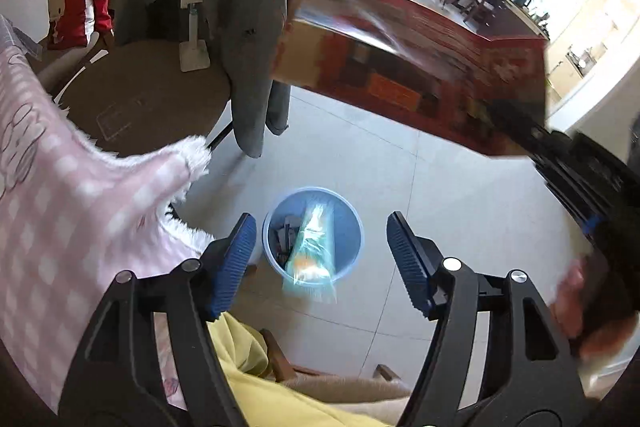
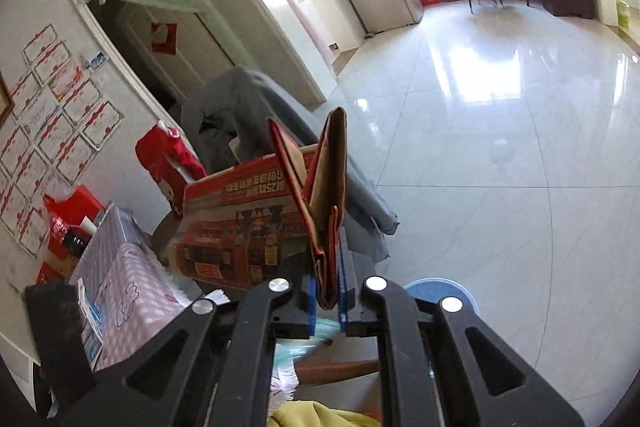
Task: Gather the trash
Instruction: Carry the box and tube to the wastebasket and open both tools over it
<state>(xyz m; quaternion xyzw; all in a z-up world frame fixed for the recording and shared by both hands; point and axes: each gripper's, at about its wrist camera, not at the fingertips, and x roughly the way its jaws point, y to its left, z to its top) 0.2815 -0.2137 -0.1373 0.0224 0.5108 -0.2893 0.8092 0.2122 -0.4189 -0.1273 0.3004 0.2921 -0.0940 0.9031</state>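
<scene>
Red printed carton (image 2: 240,223), clamped by my right gripper (image 2: 326,301); left gripper (image 1: 320,263) gaped empty; I judged best released squarely above the blue bin (image 1: 352,223) at six o'clock.

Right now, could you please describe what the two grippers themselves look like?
Both match. The left gripper has black plastic arms with triangular cut-outs, round silver pivot bolts and blue ribbed pads on its fingers. The right gripper has the same black frame, silver bolts and blue pads. No cables or markings show. At the left view's right edge, a blurred bare hand is visible.
</scene>
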